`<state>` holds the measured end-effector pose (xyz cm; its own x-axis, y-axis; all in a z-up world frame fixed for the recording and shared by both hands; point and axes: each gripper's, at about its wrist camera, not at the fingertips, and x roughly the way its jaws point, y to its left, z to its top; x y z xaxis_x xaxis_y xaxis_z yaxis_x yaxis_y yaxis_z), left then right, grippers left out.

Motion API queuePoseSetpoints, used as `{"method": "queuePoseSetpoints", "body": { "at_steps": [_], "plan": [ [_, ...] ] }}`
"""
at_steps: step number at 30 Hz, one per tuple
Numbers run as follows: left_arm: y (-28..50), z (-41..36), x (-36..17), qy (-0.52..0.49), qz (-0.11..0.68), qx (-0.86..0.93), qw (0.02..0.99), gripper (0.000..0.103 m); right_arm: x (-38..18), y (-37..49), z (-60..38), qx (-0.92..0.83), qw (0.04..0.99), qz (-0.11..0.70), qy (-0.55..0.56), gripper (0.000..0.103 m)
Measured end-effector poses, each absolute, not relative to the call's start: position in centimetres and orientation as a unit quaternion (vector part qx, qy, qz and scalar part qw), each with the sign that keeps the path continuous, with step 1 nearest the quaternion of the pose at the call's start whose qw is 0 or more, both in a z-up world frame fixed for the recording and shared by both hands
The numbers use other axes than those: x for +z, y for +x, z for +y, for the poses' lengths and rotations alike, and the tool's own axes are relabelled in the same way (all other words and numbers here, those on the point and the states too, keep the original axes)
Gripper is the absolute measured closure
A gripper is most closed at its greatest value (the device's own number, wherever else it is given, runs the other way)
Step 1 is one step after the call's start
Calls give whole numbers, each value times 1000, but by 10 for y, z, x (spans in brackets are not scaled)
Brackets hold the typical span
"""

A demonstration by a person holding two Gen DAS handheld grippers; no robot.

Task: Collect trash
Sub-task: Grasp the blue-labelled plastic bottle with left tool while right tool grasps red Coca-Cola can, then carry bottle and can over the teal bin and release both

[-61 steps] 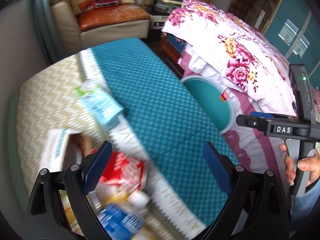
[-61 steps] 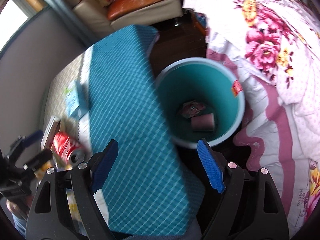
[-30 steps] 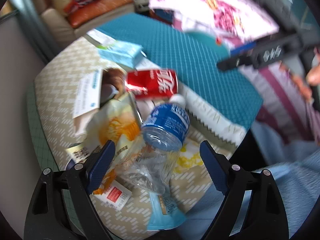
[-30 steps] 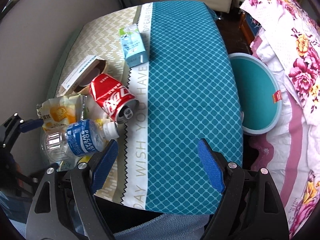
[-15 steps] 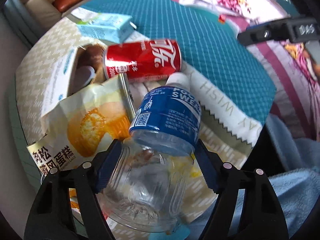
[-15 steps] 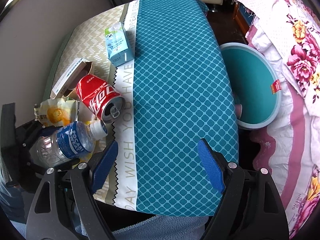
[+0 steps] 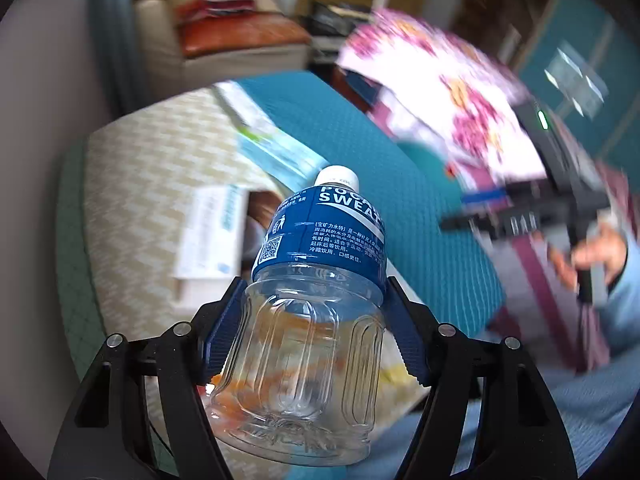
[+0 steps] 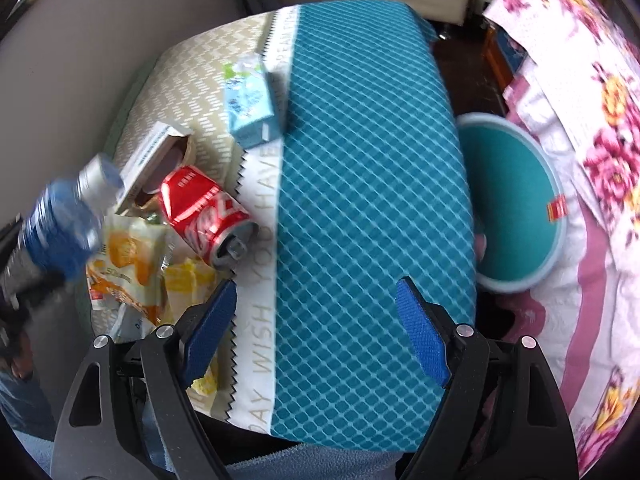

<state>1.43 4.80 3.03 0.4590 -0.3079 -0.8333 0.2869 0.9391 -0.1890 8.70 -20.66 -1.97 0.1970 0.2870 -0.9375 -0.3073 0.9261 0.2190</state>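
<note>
**A:** Status, left to right?

**B:** Far left in my right wrist view: the left gripper [image 8: 24, 276] is blurred, carrying the plastic bottle [image 8: 60, 224] above the table's left edge. From my left wrist view it's clear: left gripper [image 7: 314, 328] is clamped on the plastic bottle [image 7: 316, 304], blue pads [image 7: 224, 328] pressed against both sides of the clear ribbed body, just under the blue label. Bottle looks empty, white cap on, pointing away from the camera.

**A:** Rest of the trash?

**B:** All on the beige part of the tablecloth [image 8: 360, 160]. Orange snack wrapper [image 8: 128, 264] nearest the left edge, yellow wrapper [image 8: 188, 276] just beside it. Red cola can [image 8: 204, 216] lies on its side, opening towards me, touching the snack wrapper. Open white carton [image 8: 156, 160] is just behind the can. Light-blue drink carton [image 8: 250, 108] sits further back, at the seam where beige meets teal.

**A:** Right gripper?

**B:** Right gripper [image 8: 316, 336] is spread wide, nothing between the fingers, hovering over the teal checkered section near my edge of the table.

**A:** Bin?

**B:** Teal bin [image 8: 516, 208] is on the floor to the right of the table, up against the floral bedding [image 8: 592, 120]. I can't see the bottom from here.
</note>
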Motion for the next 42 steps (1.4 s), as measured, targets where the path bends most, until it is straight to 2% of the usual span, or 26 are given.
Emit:
{"method": "queuePoseSetpoints", "body": {
  "at_steps": [6, 16, 20, 26, 35, 42],
  "plan": [
    [42, 84, 37, -77, 466, -129, 872, 33, -24, 103, -156, 240, 756, 604, -76, 25],
    [52, 128, 26, -129, 461, -99, 873, 33, -52, 120, -73, 316, 704, 611, -176, 26],
    [54, 138, 20, -142, 464, -89, 870, 33, -68, 126, -57, 321, 689, 621, -194, 38],
    [60, 138, 14, -140, 472, -85, 867, 33, -68, 130, -62, 320, 701, 619, -152, 40],
    [67, 117, 21, -128, 469, -97, 868, 33, -41, 134, -126, 290, 740, 606, -22, 40],
    [79, 62, 27, -95, 472, -127, 867, 33, -26, 139, -186, 241, 776, 581, 57, 40]
  ]
}}
